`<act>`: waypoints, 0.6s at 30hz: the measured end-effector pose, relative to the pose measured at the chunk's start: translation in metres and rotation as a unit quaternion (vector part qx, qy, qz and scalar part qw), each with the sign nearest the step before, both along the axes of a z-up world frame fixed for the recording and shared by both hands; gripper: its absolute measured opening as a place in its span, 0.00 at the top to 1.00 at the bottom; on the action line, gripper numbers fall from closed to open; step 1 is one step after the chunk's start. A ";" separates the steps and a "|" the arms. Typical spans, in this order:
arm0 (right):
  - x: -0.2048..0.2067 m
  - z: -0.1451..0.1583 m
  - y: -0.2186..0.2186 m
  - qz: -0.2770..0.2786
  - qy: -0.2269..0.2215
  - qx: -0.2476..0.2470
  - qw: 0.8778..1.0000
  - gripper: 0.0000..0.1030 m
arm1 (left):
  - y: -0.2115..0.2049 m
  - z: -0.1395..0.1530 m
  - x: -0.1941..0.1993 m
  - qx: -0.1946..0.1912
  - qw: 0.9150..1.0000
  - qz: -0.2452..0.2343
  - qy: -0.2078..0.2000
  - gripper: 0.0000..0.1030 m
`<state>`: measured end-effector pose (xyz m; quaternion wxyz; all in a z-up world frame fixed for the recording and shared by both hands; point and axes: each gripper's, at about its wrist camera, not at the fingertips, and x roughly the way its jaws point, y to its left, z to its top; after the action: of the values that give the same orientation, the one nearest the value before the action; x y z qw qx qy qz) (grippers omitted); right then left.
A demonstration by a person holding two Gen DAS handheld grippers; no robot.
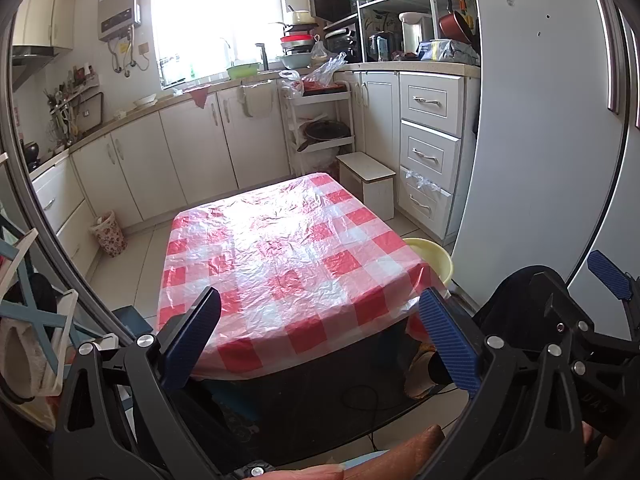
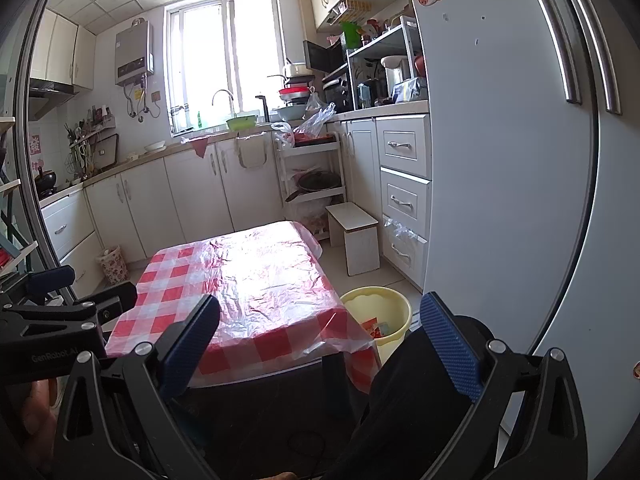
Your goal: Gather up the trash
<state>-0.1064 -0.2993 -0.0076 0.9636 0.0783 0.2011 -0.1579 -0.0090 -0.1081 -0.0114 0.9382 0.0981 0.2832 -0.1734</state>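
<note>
Trash, what looks like red wrappers [image 2: 374, 326], lies in the yellow bucket [image 2: 394, 304] just beside the checkered table [image 2: 240, 280]. Both the left gripper [image 1: 324, 334] and right gripper [image 2: 320, 338] hang near that table with fingers spread wide, holding nothing.

Bright daylight floods through the overexposed window [image 1: 212, 12], glaring off the plastic tablecloth [image 1: 280, 248]; fisheye edges curve heavily.

Yellow bucket [image 1: 434, 254] half behind the checked tablecloth [image 1: 280, 256]; scraps inside [image 2: 376, 328] too small to identify.
</note>
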 end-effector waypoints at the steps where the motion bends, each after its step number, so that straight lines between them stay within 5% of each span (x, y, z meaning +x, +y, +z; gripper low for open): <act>1: 0.000 0.000 0.000 0.000 0.000 0.000 1.000 0.07 | -0.001 0.001 0.001 0.000 1.000 0.000 0.000 0.07; 18: 0.000 -0.003 0.000 0.004 0.004 0.002 1.000 0.07 | 0.002 0.001 0.000 0.002 1.000 0.000 -0.002 0.07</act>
<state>-0.1061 -0.2994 -0.0105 0.9633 0.0787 0.2054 -0.1541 -0.0087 -0.1065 -0.0103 0.9385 0.0999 0.2819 -0.1727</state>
